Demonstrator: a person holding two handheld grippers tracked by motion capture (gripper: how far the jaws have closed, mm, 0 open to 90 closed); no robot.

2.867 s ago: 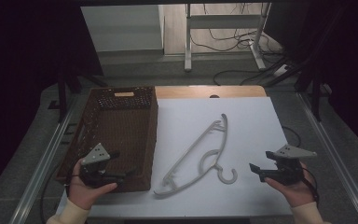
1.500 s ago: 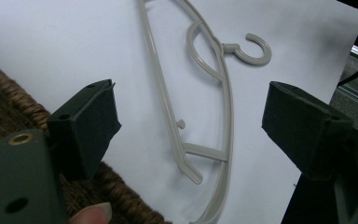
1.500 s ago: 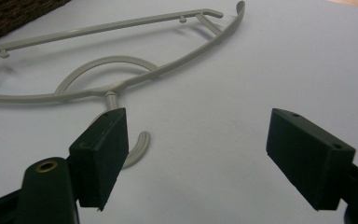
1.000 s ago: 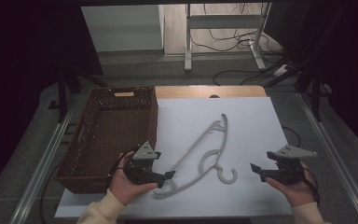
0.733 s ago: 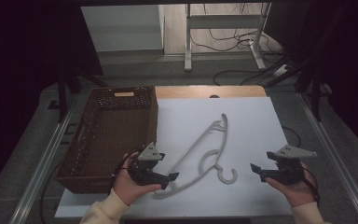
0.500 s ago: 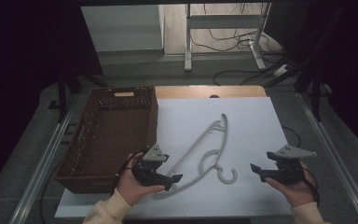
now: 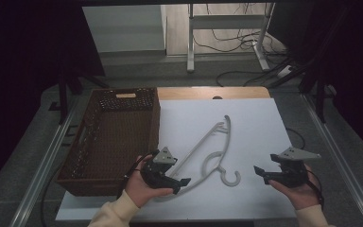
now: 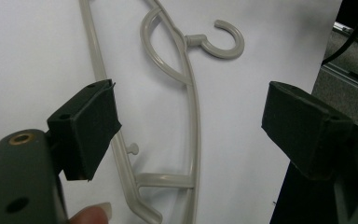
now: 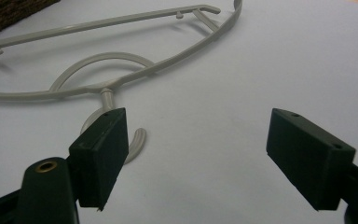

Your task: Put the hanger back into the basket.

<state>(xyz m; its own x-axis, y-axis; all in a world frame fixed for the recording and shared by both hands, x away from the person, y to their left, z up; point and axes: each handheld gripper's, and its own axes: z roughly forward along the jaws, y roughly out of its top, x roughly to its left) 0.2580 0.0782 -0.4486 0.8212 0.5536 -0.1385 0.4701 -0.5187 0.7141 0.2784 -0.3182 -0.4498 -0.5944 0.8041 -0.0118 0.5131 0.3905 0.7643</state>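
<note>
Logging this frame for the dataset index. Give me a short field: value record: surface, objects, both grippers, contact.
surface: white table top
hanger: pale grey plastic clothes hanger, lying flat, hook towards the person
basket: dark brown woven rectangular basket, left of the hanger, nothing seen inside
left gripper: open, jaws spread around the hanger's near end, no contact seen
right gripper: open, holds nothing, right of the hook, apart from it
hands: one holding each gripper, cream sleeve on the left arm
</note>
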